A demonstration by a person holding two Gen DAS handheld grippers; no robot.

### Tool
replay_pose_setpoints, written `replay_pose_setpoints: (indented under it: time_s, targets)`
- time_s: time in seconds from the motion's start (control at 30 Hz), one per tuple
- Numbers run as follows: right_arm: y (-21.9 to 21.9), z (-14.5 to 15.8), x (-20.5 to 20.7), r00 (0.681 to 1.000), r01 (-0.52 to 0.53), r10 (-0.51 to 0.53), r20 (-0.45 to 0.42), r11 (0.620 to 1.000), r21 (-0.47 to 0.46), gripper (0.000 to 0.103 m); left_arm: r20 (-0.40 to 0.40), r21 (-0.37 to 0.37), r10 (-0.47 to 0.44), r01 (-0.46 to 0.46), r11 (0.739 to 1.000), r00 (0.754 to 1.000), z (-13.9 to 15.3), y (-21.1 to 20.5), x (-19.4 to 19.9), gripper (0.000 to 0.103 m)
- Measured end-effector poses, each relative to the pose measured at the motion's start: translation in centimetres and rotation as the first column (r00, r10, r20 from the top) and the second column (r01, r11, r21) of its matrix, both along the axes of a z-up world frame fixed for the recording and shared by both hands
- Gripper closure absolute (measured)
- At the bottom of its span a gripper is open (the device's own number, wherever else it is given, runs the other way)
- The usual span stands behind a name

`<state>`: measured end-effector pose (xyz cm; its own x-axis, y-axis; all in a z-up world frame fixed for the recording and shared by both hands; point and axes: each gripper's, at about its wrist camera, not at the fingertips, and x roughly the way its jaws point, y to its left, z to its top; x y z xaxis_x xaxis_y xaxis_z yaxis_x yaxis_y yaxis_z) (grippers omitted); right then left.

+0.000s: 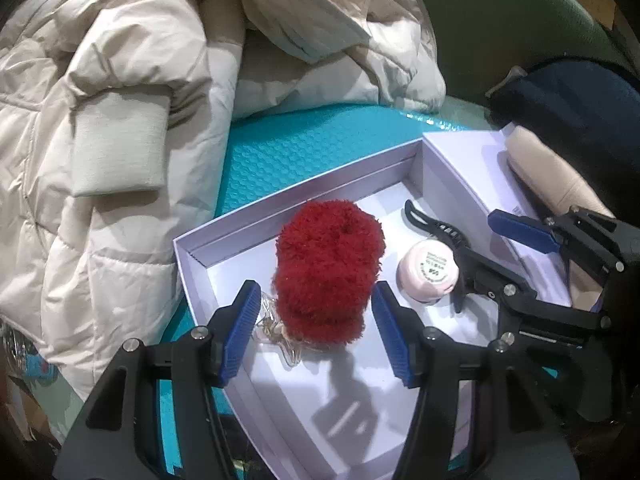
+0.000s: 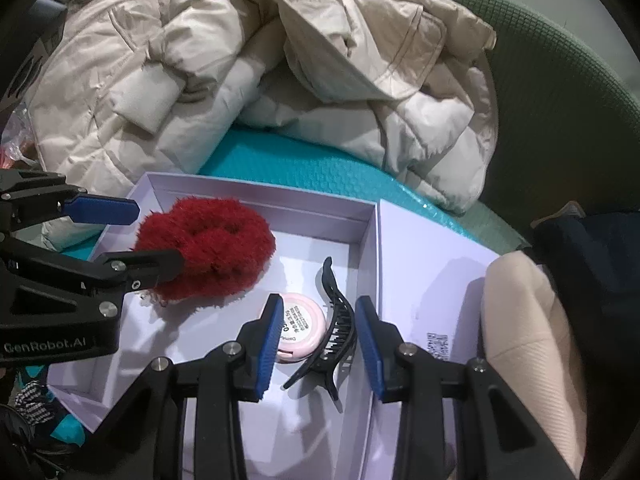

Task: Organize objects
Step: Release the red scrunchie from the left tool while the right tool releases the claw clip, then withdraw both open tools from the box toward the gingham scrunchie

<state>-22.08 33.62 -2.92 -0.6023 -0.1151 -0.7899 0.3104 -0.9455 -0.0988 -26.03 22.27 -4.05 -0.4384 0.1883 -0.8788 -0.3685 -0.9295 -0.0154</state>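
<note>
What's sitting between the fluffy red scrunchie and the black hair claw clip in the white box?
A small round pink jar lies between the red scrunchie and the black claw clip, touching the clip. The right wrist view shows it best.

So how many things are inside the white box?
4. The red scrunchie lies toward the left, a clear star trinket peeks from under it, and the pink jar and black clip sit right. Something smaller may be hidden.
</note>
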Motion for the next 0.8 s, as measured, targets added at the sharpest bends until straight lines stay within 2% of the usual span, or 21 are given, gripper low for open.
replay_pose_setpoints:
  time_s: [0.1,0.4,0.57,0.8]
  targets:
    - [0.1,1.0,0.5,1.000,-0.001,0.001,-0.019,1.000,-0.003,0.066,0.006,0.034,0.013,-0.013,0.999,1.000,1.0,-0.5,0.4,0.047]
    - [0.2,4.0,2.6,0.997,-0.003,0.002,-0.076,1.000,-0.011,0.066,-0.043,0.027,0.019,-0.018,0.999,0.999,4.6,-1.1,2.9,0.047]
    - [0.4,5.3,3.8,0.995,-0.005,0.003,-0.099,1.000,-0.018,0.066,-0.075,0.036,0.023,-0.020,0.999,0.997,6.7,-1.4,4.8,0.043]
    - [0.7,6.7,6.4,0.993,-0.003,0.000,-0.120,1.000,-0.023,0.066,-0.096,0.050,0.024,-0.020,0.999,0.995,8.6,-1.9,7.5,0.042]
